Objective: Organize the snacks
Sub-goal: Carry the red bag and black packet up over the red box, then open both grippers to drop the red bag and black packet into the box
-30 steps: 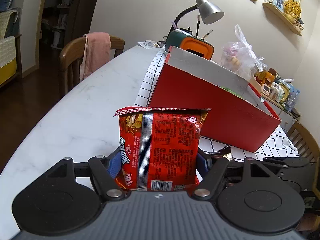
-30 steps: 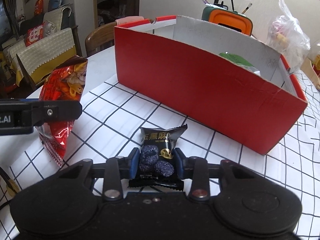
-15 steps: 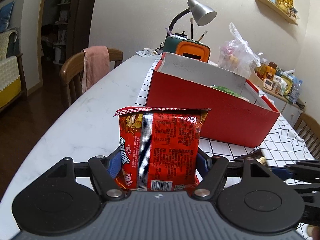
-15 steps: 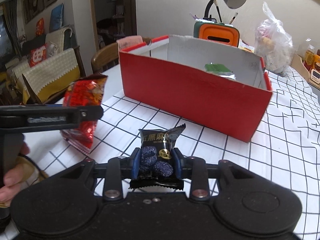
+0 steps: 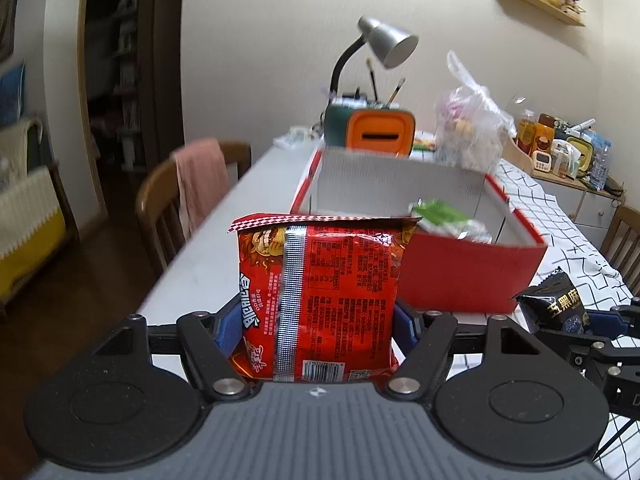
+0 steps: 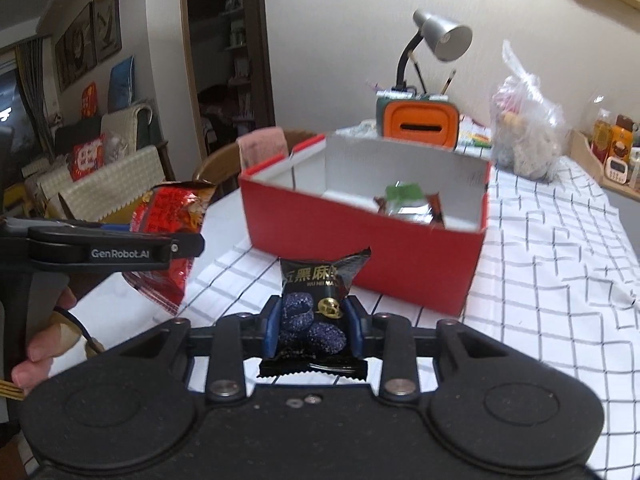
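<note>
Carrying two clamped snacks toward the red box (image 6: 360, 236) ahead.
Left gripper (image 5: 318, 320) pinches the red packet (image 5: 320, 300), right gripper (image 6: 312, 322) the black packet (image 6: 316, 304); clear the near wall, then release inside.

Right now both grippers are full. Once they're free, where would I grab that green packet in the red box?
Probably from above, pinching the green packet's raised upper end. It lies tilted on other wrappers inside the red box, whose walls block any sideways approach. The open top is the only clear way in; the packet's lower part is hidden behind the front wall.
</note>
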`<act>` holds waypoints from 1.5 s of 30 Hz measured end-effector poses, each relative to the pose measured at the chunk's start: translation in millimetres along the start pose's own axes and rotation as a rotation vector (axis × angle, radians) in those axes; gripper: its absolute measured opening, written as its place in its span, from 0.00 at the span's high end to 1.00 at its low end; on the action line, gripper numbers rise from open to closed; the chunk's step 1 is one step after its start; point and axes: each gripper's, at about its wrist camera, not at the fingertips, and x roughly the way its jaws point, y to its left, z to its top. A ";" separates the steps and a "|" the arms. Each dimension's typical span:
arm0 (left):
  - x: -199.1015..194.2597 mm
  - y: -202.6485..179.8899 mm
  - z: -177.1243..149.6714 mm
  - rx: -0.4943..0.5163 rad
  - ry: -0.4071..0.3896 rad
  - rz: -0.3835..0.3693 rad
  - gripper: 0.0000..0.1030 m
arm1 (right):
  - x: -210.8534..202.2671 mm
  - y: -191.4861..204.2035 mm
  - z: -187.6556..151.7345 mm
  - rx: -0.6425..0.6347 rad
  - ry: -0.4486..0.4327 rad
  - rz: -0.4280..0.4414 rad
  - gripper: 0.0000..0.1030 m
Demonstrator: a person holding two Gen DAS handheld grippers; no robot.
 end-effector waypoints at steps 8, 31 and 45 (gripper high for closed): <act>-6.8 -35.7 44.6 0.098 -0.066 0.013 0.30 | -7.3 -27.5 34.3 0.021 -0.077 -0.012 0.68; 117.3 -73.9 121.1 0.171 0.031 0.091 0.30 | 79.9 -93.2 98.7 0.069 -0.042 -0.084 0.68; 177.2 -65.5 100.5 0.186 0.186 0.119 0.30 | 144.7 -71.2 96.7 -0.006 0.085 -0.041 0.69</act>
